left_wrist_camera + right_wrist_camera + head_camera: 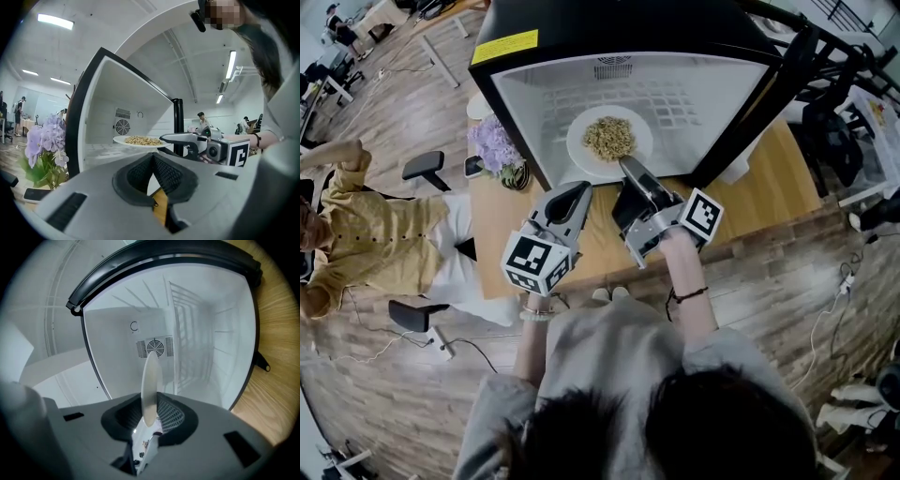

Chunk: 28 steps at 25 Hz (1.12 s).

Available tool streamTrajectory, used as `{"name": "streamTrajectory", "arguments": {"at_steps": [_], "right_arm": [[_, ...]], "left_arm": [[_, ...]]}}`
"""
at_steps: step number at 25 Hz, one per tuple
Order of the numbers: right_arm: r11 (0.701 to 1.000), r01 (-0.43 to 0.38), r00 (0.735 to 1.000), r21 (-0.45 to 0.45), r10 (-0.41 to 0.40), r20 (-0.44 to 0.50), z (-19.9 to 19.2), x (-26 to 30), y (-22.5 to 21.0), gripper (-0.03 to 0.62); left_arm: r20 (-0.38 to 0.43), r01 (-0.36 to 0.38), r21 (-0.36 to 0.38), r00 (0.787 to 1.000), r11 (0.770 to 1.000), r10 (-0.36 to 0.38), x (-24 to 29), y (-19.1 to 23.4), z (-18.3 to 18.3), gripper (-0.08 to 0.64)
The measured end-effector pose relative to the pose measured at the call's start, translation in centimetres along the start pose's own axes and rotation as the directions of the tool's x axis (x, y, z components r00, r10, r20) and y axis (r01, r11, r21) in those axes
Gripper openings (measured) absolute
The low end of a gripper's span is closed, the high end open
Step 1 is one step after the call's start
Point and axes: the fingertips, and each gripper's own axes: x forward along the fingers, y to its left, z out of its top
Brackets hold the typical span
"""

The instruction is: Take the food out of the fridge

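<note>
A white plate (pixel 609 141) of pale brown food (pixel 608 137) hangs level in the mouth of the open black fridge (pixel 609 28). My right gripper (pixel 630 169) is shut on the plate's near rim. The right gripper view shows that rim (pixel 151 380) edge-on between the pads, with the white fridge interior (pixel 197 348) behind. My left gripper (pixel 578 192) is shut and empty, just left of the right one, in front of the fridge. In the left gripper view the plate (pixel 123 139) and right gripper (pixel 164 138) lie ahead of the closed left gripper (pixel 153 157).
The fridge stands on a wooden table (pixel 769 202). Purple flowers (pixel 494 145) and a phone (pixel 473 166) sit at the table's left end. The open fridge door (pixel 741 122) stands at the right. A person in yellow (pixel 366 230) sits to the left.
</note>
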Motion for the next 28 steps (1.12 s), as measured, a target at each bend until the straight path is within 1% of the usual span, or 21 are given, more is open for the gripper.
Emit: {"name": "streamTrajectory", "arguments": {"at_steps": [6,11,21,28], "right_arm": [[1.0,-0.017,0.999,0.005,0.018,-0.033,-0.7,-1.5,0.4,0.075],[1.0,-0.021,0.998,0.006,0.021,-0.065,-1.4,-2.6,0.5,0.075],[0.999,-0.03,0.995,0.02,0.032,-0.093,-3.0,-4.6,0.9,0.075],[0.999,-0.027,0.996,0.03,0.029,-0.089,-3.4,-5.4,0.5,0.075]], "left_arm": [[0.011,0.012,-0.013,1.0,1.0,-0.012,-1.3,-0.8,0.1,0.008],[0.023,0.022,-0.011,1.0,1.0,-0.021,-2.0,-1.5,0.4,0.008],[0.027,0.016,-0.016,1.0,1.0,-0.015,-3.9,-3.1,0.5,0.008],[0.028,0.017,-0.015,0.999,1.0,-0.017,-4.2,-3.6,0.4,0.008]]}}
